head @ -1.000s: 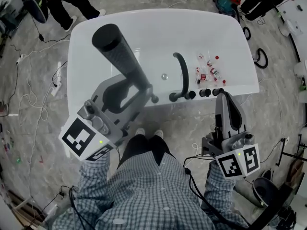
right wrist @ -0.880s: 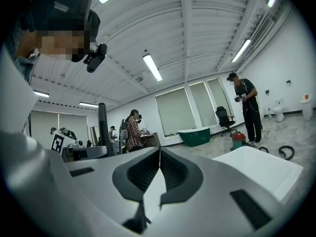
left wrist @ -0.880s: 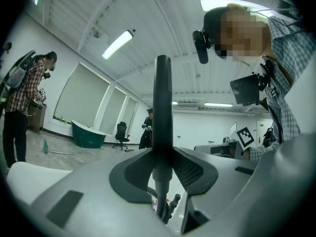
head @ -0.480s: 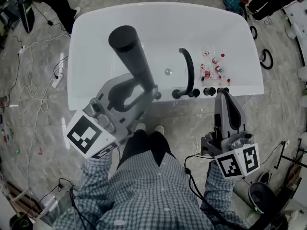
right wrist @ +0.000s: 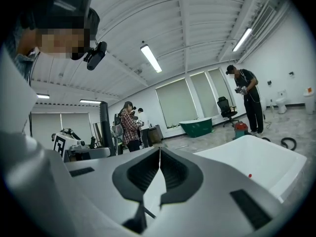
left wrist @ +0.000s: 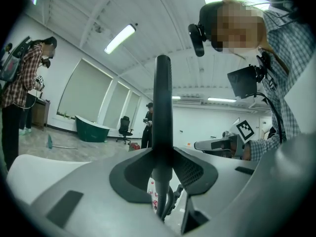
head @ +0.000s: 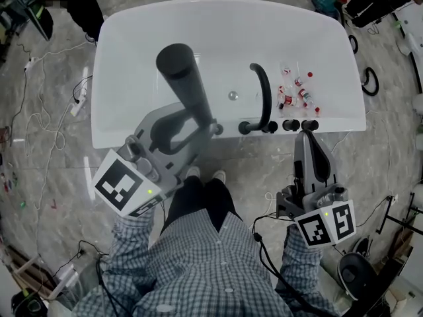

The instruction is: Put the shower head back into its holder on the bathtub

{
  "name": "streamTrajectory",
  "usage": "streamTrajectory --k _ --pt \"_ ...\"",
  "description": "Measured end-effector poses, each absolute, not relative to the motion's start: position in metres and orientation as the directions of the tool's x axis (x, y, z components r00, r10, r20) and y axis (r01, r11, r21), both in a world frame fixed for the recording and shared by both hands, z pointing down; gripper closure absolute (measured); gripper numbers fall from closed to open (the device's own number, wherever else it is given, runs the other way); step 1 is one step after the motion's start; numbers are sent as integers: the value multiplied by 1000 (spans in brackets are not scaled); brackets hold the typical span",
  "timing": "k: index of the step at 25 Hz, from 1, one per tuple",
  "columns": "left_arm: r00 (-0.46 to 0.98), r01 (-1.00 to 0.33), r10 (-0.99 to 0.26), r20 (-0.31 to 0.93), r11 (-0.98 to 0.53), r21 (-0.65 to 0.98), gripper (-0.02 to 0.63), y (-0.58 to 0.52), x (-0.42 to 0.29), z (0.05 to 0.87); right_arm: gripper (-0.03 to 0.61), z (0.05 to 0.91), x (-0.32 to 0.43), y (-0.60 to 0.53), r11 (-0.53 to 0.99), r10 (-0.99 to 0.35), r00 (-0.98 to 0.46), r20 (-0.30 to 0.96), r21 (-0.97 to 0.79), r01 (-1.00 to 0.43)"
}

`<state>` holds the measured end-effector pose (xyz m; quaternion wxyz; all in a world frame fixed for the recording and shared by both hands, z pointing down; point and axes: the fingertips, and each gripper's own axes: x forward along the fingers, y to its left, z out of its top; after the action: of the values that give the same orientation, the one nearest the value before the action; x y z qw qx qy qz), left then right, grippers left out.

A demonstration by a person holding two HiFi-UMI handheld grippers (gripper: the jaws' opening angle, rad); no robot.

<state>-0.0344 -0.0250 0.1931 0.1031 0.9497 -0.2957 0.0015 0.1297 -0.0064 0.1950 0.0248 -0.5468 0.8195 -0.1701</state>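
The dark grey shower head stands nearly upright above the left half of the white bathtub, with my left gripper shut on its handle. In the left gripper view the handle rises straight up from between the jaws, and its hose drops below them. A black curved faucet spout and black knobs sit on the tub's near rim. My right gripper is shut and empty just in front of those knobs. Its jaws meet in the right gripper view.
Several small red-and-white bottles lie inside the tub by the faucet, near the drain. Cables trail over the marble floor on the left. People stand beyond the tub. More white tub rim shows in the right gripper view.
My left gripper has carried the shower head slightly to the right, closer to the faucet. The right gripper has stayed where it was, shut.
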Motion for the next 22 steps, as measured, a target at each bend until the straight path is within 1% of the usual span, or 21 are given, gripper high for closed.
streamTrajectory --k 16,22 --pt "818 -574 -563 118 -789 219 483 -43 -37 244 561 245 124 -17 331 -881 -416 224 -335 -882" --pt "821 -571 -554 139 -792 217 483 -44 -35 261 562 268 130 -19 305 -879 -402 258 -344 -888"
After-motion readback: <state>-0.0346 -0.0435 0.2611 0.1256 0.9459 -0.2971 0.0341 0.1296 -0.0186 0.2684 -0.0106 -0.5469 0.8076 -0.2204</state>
